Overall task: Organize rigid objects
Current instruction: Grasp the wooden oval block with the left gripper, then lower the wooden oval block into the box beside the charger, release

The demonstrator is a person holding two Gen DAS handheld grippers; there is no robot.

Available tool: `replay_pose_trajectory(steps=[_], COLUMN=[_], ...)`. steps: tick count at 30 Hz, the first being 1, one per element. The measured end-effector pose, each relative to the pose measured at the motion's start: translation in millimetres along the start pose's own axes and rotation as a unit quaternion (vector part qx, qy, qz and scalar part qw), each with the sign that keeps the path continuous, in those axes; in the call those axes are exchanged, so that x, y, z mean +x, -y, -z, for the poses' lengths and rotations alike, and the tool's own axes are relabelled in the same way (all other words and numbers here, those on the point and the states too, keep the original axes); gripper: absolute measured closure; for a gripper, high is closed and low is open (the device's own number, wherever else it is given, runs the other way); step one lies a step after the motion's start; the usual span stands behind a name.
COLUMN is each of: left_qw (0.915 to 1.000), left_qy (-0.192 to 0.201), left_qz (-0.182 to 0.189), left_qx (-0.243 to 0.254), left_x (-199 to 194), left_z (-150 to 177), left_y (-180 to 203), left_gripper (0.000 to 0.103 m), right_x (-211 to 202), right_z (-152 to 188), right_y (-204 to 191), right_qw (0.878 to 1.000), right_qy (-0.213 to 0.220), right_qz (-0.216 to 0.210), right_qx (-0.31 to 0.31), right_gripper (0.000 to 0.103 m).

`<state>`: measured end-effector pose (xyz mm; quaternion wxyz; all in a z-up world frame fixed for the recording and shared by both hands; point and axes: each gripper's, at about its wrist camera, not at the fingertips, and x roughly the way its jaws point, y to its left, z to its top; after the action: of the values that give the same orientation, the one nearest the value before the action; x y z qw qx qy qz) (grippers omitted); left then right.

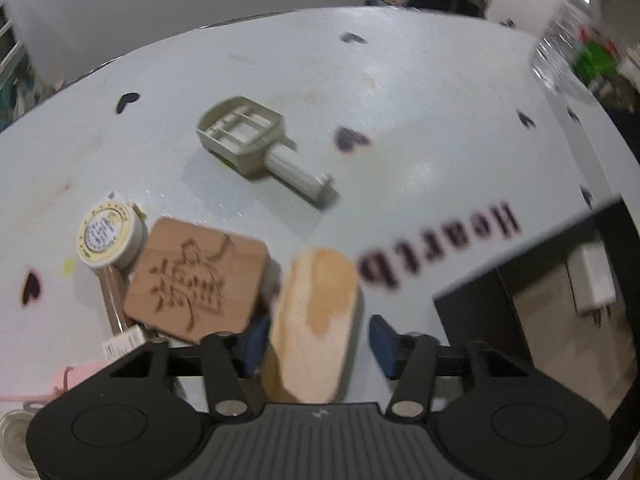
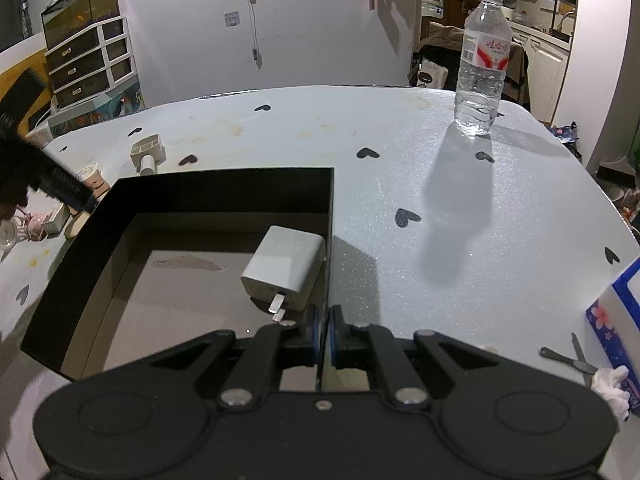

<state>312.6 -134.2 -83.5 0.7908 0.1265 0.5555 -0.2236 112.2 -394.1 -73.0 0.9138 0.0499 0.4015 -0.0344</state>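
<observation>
In the left wrist view my left gripper (image 1: 316, 340) stands open around a tan oval wooden block (image 1: 316, 320), its blue pads apart from the block's sides. Beside it lie a carved wooden square (image 1: 196, 284), a round tape measure (image 1: 106, 236) and a beige plastic scoop-like part (image 1: 248, 136). In the right wrist view my right gripper (image 2: 323, 334) is shut on the right wall of the black box (image 2: 330, 216). A white charger (image 2: 286, 268) lies inside the box. The beige part also shows far left (image 2: 148, 152).
A water bottle (image 2: 482, 64) stands at the table's far right. A blue tissue pack (image 2: 618, 320) and small scissors (image 2: 572, 358) lie at the right edge. The box corner (image 1: 540, 280) shows right of my left gripper. A glass (image 1: 16, 440) and pink item sit at lower left.
</observation>
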Motion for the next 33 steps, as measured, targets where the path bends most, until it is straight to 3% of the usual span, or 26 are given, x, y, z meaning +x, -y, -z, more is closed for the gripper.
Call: replay_pose_trajectory(steps=[4, 7, 11, 19, 26, 29, 33], left_qw=[0.9994, 0.9987, 0.9978, 0.9861, 0.9725, 0.9714, 0.9762], left_qy=[0.019, 0.039, 0.055, 0.118, 0.180, 0.176, 0.129], left_qz=[-0.024, -0.033, -0.031, 0.046, 0.098, 0.127, 0.150], left_qx=[0.017, 0.004, -0.019, -0.107, -0.110, -0.097, -0.088], left_x=[-1, -3, -7, -56, -106, -109, -85], left_z=[11, 12, 18, 39, 44, 41, 28], left_y=[9, 7, 6, 9, 46, 76, 115], left_gripper=[0.046, 0.061, 0.062, 0.063, 0.063, 0.063, 0.063], right_x=[0, 0, 0, 0, 1, 0, 0], right_z=[0, 0, 0, 1, 1, 2, 2], right_y=[0, 0, -1, -2, -2, -2, -2], right_qw=[1.000, 1.000, 1.000, 1.000, 1.000, 1.000, 1.000], right_qy=[0.000, 0.001, 0.002, 0.004, 0.006, 0.007, 0.008], right_qz=[0.000, 0.002, 0.004, 0.008, 0.008, 0.007, 0.008], right_qx=[0.000, 0.000, 0.003, 0.007, 0.006, 0.007, 0.008], right_gripper=[0.098, 0.098, 0.098, 0.098, 0.098, 0.098, 0.098])
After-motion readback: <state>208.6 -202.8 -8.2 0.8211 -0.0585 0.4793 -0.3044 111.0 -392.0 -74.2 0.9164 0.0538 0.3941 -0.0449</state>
